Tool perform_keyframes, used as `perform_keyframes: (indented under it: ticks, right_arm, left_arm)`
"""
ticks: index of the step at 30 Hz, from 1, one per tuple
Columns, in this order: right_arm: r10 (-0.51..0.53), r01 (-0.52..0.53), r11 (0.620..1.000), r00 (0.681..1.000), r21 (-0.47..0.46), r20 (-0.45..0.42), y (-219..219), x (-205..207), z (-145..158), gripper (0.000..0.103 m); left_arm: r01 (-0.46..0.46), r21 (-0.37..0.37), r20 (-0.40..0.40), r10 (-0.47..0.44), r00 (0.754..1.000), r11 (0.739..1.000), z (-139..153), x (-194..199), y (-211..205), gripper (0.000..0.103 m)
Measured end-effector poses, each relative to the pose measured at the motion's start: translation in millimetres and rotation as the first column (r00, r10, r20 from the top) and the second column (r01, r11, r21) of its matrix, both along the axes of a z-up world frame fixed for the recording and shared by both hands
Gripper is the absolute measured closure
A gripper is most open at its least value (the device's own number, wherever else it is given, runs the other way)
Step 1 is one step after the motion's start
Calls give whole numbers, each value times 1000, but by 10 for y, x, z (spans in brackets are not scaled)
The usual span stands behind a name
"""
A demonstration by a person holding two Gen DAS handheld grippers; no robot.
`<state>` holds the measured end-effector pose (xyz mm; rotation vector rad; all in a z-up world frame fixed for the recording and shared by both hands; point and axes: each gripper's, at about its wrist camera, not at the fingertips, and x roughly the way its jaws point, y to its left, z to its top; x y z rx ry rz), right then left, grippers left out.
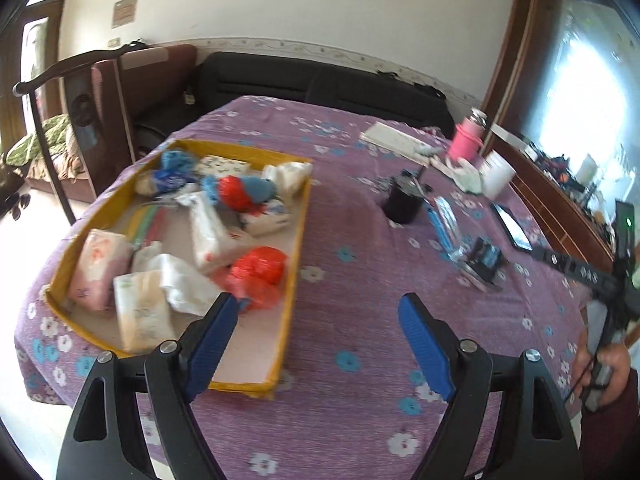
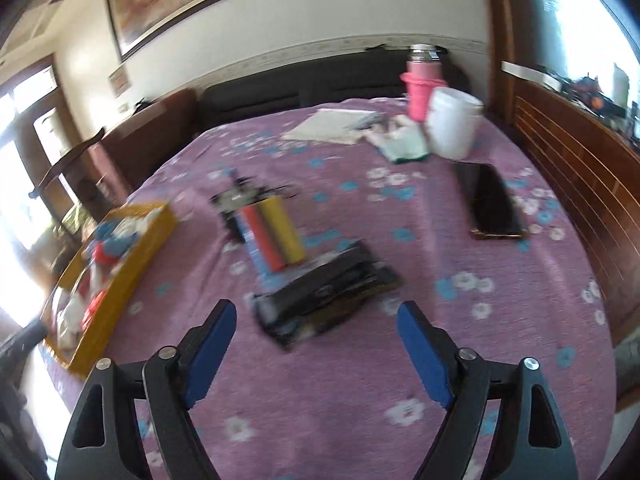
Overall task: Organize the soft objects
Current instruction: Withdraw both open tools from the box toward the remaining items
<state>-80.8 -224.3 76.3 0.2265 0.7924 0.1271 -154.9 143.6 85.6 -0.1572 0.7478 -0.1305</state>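
Both grippers, left gripper point(image 1: 316, 308) and right gripper point(image 2: 316, 316), hung released above the bench point(image 1: 360, 400). The soft objects point(image 1: 256, 268) lay jumbled in the yellow tray point(image 1: 296, 272); sorting seemingly awaited a first grasp there.

— What's on the purple flowered tablecloth point(image 2: 320, 380) besides the sorting stuff?

— A pink bottle point(image 2: 420, 88) with a metal cap at the far end, a white tub point(image 2: 454, 126) just beside it, and a white pad point(image 2: 332, 124) lying flat to their left.

— And nearer?

— A dark phone point(image 2: 490, 202) lies flat on the right. A black cup point(image 1: 403, 200) stands mid-table; its other side shows red and yellow stripes. A black packet point(image 2: 324, 300) lies near it.

— Behind the table?

— A black sofa point(image 1: 320, 80), a framed picture point(image 2: 192, 4) on the wall, a wooden chair point(image 1: 60, 128) on the left.
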Motion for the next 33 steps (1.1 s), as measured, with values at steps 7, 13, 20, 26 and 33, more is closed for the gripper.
perform_keyframes:
  ticks: [7,13,20,26,33]
  right_arm:
    - [-99,98,994,995,52,18,-231,613,-186,13]
    - [39,-28,989,997,147,-72,-17,1118,-261,13]
    - [158,-44,870,968,492,-193,120,1663,-542,13]
    - [466,-249,679,873,691,-143,462,1527,-641,12]
    - [367,-343,805,929,483,48,69,974,-247,12]
  left_arm:
    - [102,113,-56,-96,994,988,-80,99,-618,21]
    - [122,133,-83,-111,990,984,-121,189,-762,21]
    - [86,105,-97,-76,992,991,-135,240,-611,21]
    - [38,62,-85,-32,996,997,-108,267,-354,21]
    - [91,58,-138,-82,987,994,-246,474,-523,21]
